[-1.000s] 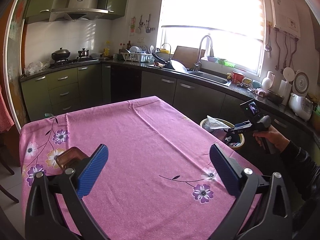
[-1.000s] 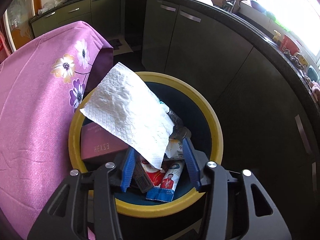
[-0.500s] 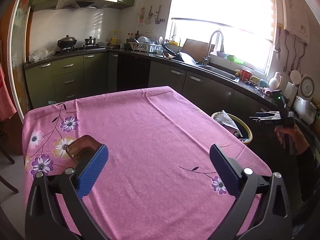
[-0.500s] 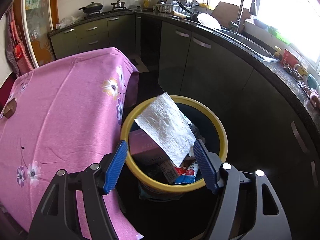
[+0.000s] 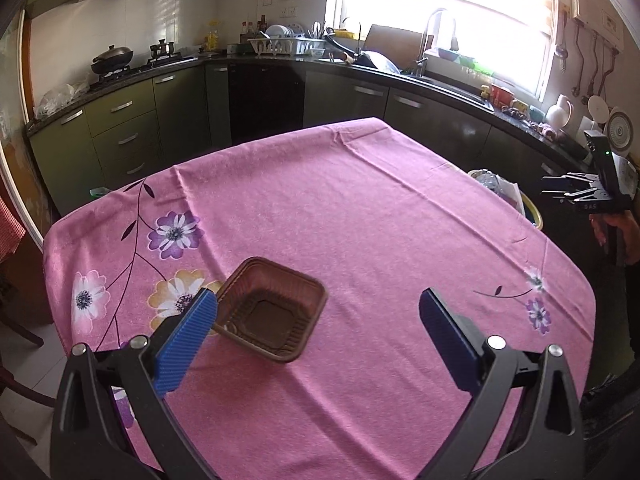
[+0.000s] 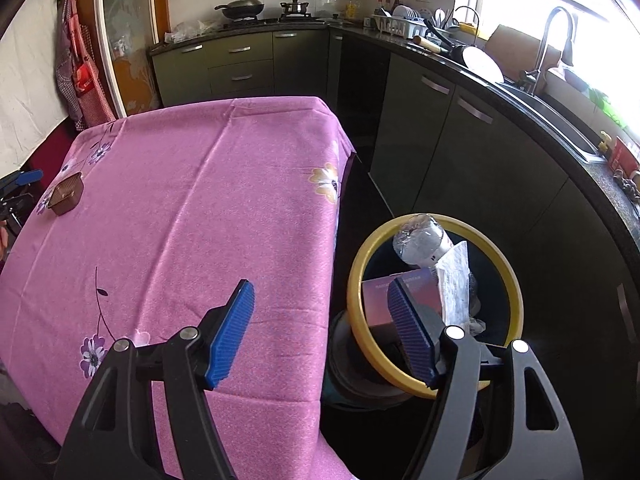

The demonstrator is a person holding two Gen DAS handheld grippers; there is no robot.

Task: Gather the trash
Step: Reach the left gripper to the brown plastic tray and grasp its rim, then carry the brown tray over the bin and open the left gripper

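A brown square plastic tray [image 5: 274, 315] lies empty and slightly tilted on the pink flowered tablecloth [image 5: 360, 216]. My left gripper [image 5: 318, 332] is open just behind it, and its left pad partly overlaps the tray's near corner. In the right wrist view the same tray [image 6: 66, 199] sits far off at the table's left edge. The yellow-rimmed trash bin [image 6: 516, 280] stands on the floor beside the table, holding a crushed bottle, a purple box and a white tissue. My right gripper [image 6: 322, 328] is open and empty above the table's edge, next to the bin.
Dark green kitchen cabinets [image 6: 472, 140] and a black counter with a sink [image 5: 444, 80] curve around the table. The floor gap between table and cabinets [image 6: 360, 184] is narrow. A hand holds the right gripper [image 5: 588, 196] at the far right in the left wrist view.
My left gripper moved forward and down so the brown tray now lies between its fingers. My right gripper opened, let the tissue drop into the bin, and rose back toward the table.
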